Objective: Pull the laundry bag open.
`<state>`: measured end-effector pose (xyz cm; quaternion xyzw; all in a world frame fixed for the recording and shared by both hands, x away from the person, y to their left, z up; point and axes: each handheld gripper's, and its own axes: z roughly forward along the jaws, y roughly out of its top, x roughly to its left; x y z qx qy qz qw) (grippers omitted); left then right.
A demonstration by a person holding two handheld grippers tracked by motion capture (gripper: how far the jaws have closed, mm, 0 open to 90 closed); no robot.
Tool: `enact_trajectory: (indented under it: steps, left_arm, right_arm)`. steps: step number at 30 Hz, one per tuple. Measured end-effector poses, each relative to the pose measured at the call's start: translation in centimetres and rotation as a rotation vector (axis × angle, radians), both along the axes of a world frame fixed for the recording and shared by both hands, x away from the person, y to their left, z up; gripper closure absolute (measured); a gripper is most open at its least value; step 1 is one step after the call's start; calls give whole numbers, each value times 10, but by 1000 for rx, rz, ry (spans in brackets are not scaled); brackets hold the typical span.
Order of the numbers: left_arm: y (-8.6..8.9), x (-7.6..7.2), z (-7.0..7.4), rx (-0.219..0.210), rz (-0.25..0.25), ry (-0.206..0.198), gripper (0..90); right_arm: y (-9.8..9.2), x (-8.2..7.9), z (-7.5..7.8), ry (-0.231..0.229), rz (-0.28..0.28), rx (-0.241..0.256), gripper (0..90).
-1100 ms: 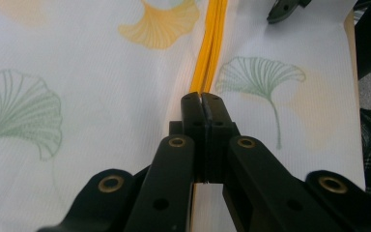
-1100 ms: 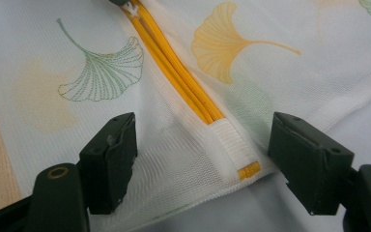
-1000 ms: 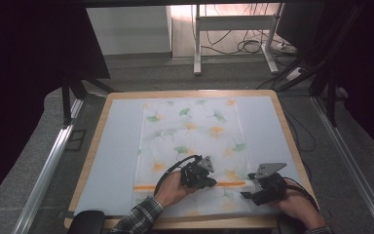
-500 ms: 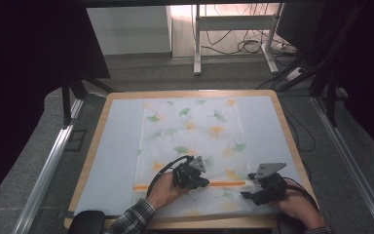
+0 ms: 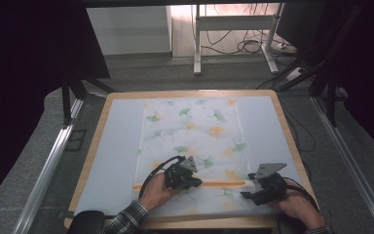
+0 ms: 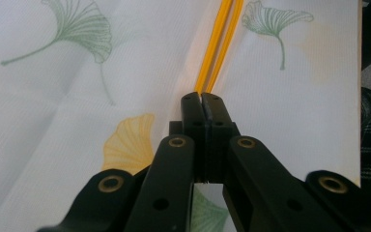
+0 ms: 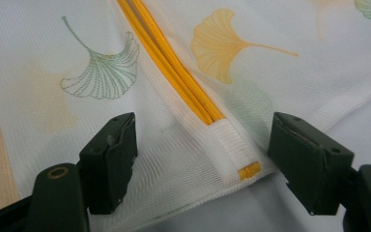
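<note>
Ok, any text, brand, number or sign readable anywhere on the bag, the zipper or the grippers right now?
None: no readable text in any view.
The mesh laundry bag carries only printed ginkgo leaves, no words.
The orange zipper and its white end tab show no label or brand.
The left gripper, jaws shut at the zipper, and the right gripper, jaws open, bear no markings.
</note>
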<state>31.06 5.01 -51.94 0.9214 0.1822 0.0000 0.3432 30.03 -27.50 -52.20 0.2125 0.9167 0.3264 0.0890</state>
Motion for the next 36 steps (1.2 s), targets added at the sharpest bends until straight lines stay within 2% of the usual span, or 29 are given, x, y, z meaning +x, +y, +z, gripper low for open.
enact_trajectory:
  steps: [13,36]
  left_arm:
    - [15,-5,-1,13,27,2,900]
    - [51,-15,-1,-3,94,24,900]
  right_arm:
    - [0,0,0,-1,0,0,257]
    - [0,0,0,-2,-1,1,257]
